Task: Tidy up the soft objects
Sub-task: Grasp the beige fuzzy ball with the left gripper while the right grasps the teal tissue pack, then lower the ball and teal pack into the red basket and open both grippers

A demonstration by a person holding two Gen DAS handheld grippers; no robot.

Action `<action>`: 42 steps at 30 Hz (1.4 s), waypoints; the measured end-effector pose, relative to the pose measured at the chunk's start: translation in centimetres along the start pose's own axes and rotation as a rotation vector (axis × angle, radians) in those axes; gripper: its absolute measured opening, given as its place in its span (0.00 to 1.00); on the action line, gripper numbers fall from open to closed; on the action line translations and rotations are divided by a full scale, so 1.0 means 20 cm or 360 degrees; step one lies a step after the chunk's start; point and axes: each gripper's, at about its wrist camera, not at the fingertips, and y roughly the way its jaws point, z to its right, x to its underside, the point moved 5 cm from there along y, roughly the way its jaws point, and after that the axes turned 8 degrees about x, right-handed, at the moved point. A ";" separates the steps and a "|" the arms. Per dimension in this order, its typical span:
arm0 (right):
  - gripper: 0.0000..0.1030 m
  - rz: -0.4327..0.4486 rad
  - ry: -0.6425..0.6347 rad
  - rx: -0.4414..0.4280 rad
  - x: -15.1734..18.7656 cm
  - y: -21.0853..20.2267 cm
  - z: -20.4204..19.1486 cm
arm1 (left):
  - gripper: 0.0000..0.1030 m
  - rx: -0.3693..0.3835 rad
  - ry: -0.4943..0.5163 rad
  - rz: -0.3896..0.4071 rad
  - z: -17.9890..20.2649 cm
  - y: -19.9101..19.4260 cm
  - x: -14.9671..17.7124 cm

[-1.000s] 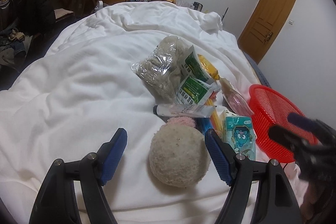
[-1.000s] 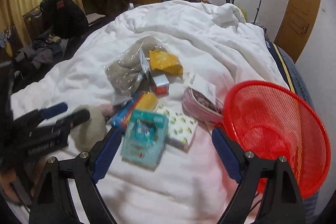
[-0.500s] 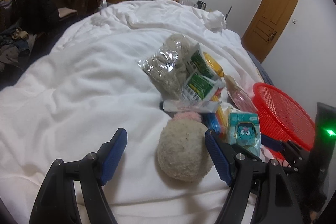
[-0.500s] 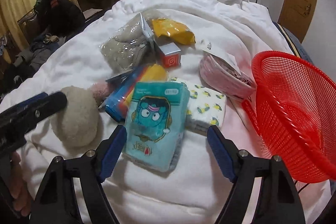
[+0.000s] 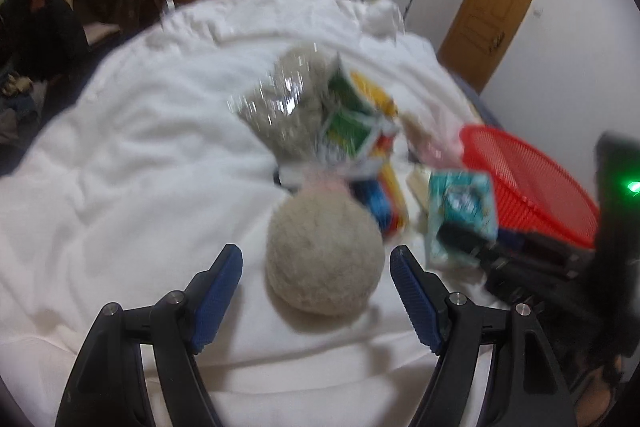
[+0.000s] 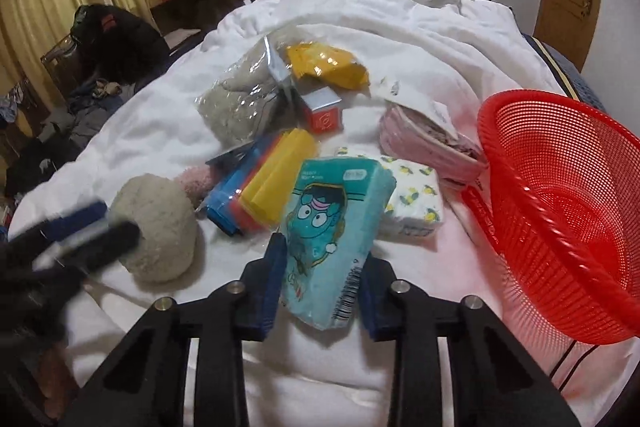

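Note:
A teal tissue pack [image 6: 326,231] with a cartoon face lies on the white duvet [image 6: 400,39]. My right gripper [image 6: 322,259] is shut on the pack's near end, one finger on each side. It shows blurred in the left wrist view [image 5: 460,211]. A beige fuzzy ball [image 5: 324,255] with a pink tuft sits between the tips of my open left gripper [image 5: 316,267], not touched. The ball also shows in the right wrist view [image 6: 156,227]. A red mesh basket [image 6: 568,211] lies tilted at the right.
A pile lies behind: a clear bag of grey plush [image 6: 240,99], a yellow pouch [image 6: 328,65], a small red box [image 6: 324,111], blue and yellow packs [image 6: 260,187], a lemon-print pack [image 6: 412,203], a pink pouch [image 6: 428,143]. Dark clothes and chairs [image 6: 116,47] stand left of the bed.
My right gripper moved forward and closed on the teal tissue pack. My left gripper moved closer around the beige ball and stays open; its view is now blurred by motion.

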 end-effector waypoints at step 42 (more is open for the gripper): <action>0.15 0.0307 0.0285 0.0195 -0.21 -0.54 0.80 | 0.51 0.0082 0.0526 0.0307 0.57 -0.11 -0.36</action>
